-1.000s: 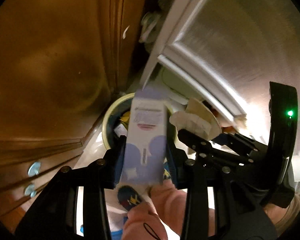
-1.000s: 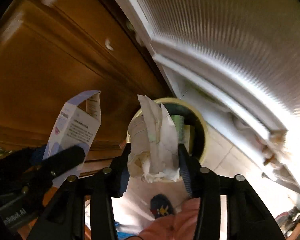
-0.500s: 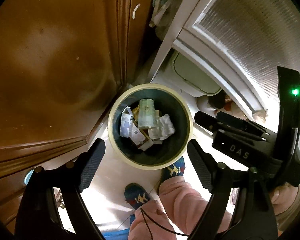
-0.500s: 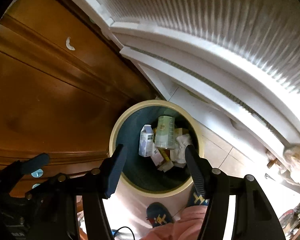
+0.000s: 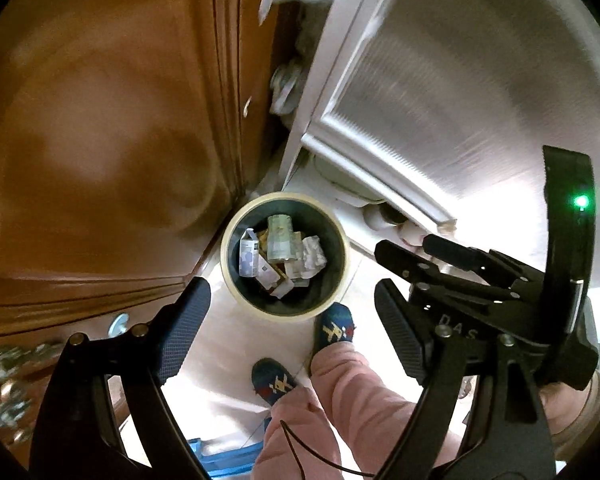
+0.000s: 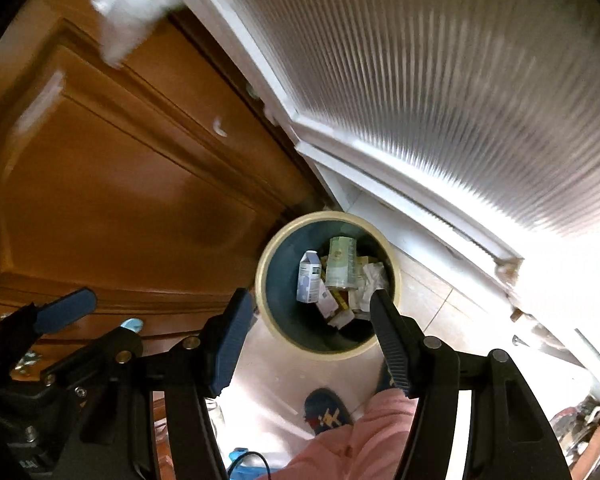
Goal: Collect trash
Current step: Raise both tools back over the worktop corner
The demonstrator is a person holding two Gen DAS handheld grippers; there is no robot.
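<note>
A round bin with a cream rim (image 5: 236,280) stands on the floor below, also in the right wrist view (image 6: 268,312). Inside lie a white-and-purple carton (image 5: 249,257) (image 6: 309,282), a pale green cup (image 5: 280,238) (image 6: 341,262), crumpled paper (image 5: 313,251) (image 6: 374,274) and other scraps. My left gripper (image 5: 292,320) is open and empty above the bin. My right gripper (image 6: 308,320) is open and empty above it too; it shows at the right of the left wrist view (image 5: 404,248).
A brown wooden cabinet door (image 5: 100,140) is on the left. A white-framed ribbed glass door (image 6: 440,80) is on the right. The person's feet in blue patterned socks (image 5: 334,326) and pink trouser legs (image 5: 340,400) stand on the pale tiled floor by the bin.
A second ago the left gripper held the carton and the right held crumpled paper. Both opened, the items fell into the bin, and both grippers have since risen.
</note>
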